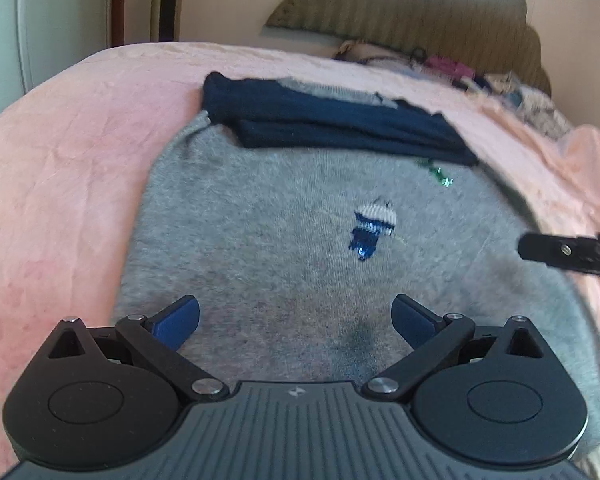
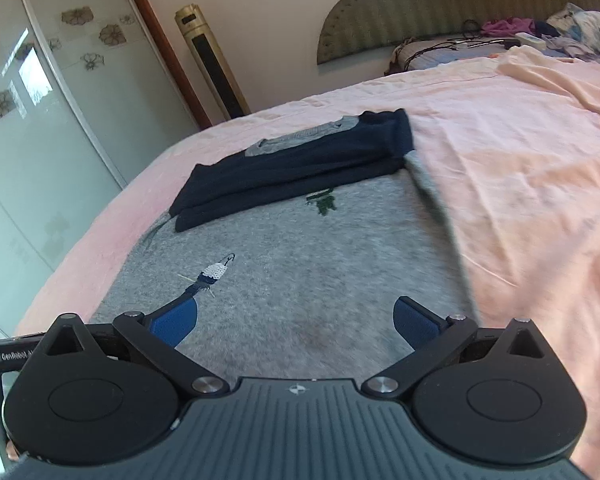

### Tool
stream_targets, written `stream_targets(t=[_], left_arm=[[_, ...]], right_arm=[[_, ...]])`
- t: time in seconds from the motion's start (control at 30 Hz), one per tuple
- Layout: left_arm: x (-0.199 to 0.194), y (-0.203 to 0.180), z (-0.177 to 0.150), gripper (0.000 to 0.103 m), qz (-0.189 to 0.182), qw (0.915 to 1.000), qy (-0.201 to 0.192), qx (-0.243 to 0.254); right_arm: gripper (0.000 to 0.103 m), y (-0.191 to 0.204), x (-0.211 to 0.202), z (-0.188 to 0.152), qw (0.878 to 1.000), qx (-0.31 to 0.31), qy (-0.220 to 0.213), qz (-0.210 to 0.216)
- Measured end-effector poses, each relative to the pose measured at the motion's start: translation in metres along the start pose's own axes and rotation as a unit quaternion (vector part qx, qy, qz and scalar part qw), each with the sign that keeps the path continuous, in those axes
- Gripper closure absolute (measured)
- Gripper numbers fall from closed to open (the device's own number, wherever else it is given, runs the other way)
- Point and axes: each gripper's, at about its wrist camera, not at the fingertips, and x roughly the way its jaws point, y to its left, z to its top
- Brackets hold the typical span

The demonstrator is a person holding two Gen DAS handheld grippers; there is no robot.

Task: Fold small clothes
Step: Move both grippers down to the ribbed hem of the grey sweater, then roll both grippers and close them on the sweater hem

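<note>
A small grey knit sweater (image 1: 284,216) lies flat on the pink bedsheet (image 1: 60,168), its navy sleeves (image 1: 324,128) folded across the chest at the far end. It bears a small blue and white embroidered figure (image 1: 372,228). My left gripper (image 1: 296,320) hovers open over the sweater's near part with nothing between its blue pads. The right wrist view shows the same sweater (image 2: 340,256) with the navy sleeves (image 2: 300,164) folded over. My right gripper (image 2: 296,320) is open above the hem area, empty; one of its black fingers (image 1: 568,252) shows at the left view's right edge.
The pink sheet (image 2: 520,160) spreads wide to the right of the sweater. A padded headboard (image 2: 440,4) and a heap of clothes and cables (image 2: 540,36) lie at the far end. A glass wardrobe door (image 2: 40,120) and a gold tower appliance (image 2: 212,60) stand beside the bed.
</note>
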Motion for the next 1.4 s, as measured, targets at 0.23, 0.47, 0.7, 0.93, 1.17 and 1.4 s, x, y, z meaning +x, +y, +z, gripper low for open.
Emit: stream_targets(t=[0.23, 0.47, 0.7, 0.93, 1.17, 1.4], left_arm=[[-0.008, -0.014, -0.034, 0.0, 0.035, 0.9966, -0.024, 0.07], [-0.034, -0.009, -0.057, 0.0, 0.016, 0.9955, -0.022, 0.09], [-0.059, 0.016, -0.069, 0.0, -0.001, 0.9961, -0.001, 0.088], [-0.088, 0.035, -0.041, 0.0, -0.024, 0.9967, -0.067, 0.038], [0.012, 0.0, 0.042, 0.0, 0.014, 0.9965, -0.057, 0.059], [0.055, 0.037, 0.033, 0.0, 0.036, 0.996, -0.043, 0.07]], right_arm=[[0.0, 0.043, 0.059, -0.031, 0.979, -0.144, 0.017, -0.142], [0.0, 0.039, -0.004, -0.081, 0.982, -0.138, 0.017, -0.124], [0.0, 0.038, -0.043, -0.099, 0.981, -0.157, 0.063, -0.097], [0.0, 0.013, -0.073, -0.06, 0.993, -0.088, 0.063, -0.054], [0.0, -0.004, 0.016, 0.031, 0.994, -0.08, 0.0, -0.072], [0.0, -0.025, 0.101, 0.032, 0.983, -0.139, 0.021, -0.114]])
